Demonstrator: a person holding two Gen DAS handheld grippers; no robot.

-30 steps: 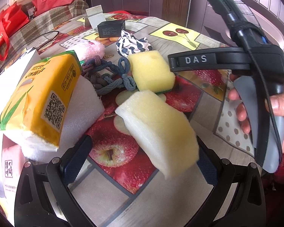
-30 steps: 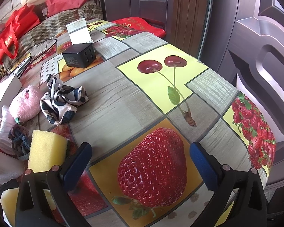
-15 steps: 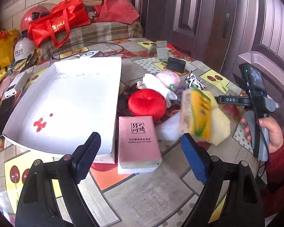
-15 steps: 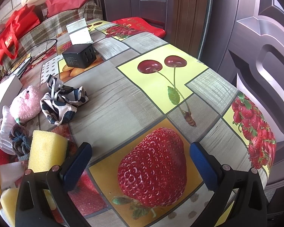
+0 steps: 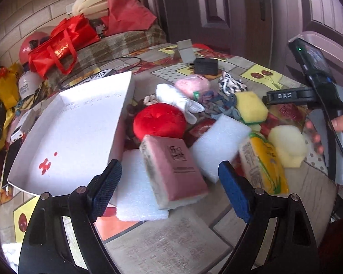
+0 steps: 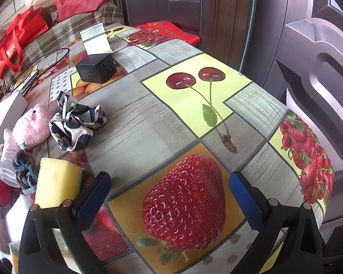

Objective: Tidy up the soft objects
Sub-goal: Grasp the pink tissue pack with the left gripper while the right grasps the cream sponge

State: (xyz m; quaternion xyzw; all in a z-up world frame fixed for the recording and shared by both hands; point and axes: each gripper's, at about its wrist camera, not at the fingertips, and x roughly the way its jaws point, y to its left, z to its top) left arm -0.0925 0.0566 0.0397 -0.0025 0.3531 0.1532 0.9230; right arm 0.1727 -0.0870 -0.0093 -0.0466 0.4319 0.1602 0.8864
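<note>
Two grippers, both spread wide with nothing between the fingers. Left gripper [image 5: 169, 190] hovers over the near part of the table [image 5: 171, 235], blue pads either side of the pink tissue pack [image 5: 173, 171] in view but clear of it. Right gripper [image 6: 171, 201] sits above the strawberry print on the tablecloth, near the table's right edge; from the left wrist camera its black body shows at the right edge with the person's hand [image 5: 341, 134] around the grip.

Soft stuff is all piled mid-table, none in the white tray [image 5: 80, 132]. Tray lies at the left side, empty apart from red marks on its floor. Pink tissue pack rests tilted on a white foam block [image 5: 135, 196], which touches the tray's near right wall. Second white foam block [image 5: 219, 141] leans just right of the pack. Yellow tissue pack [image 5: 263, 166] next to it, pale sponge [image 5: 288, 146] just beyond, toward the right edge. Red cushion [image 5: 160, 119] behind the pink pack, white glove [image 5: 180, 100] lying over its top. Pink plush [image 5: 192, 85], knotted rope [image 5: 219, 105], yellow sponge [image 5: 251, 107] and black-and-white cloth [image 5: 231, 84] further back. Black charger [image 5: 205, 66] near the far edge.
</note>
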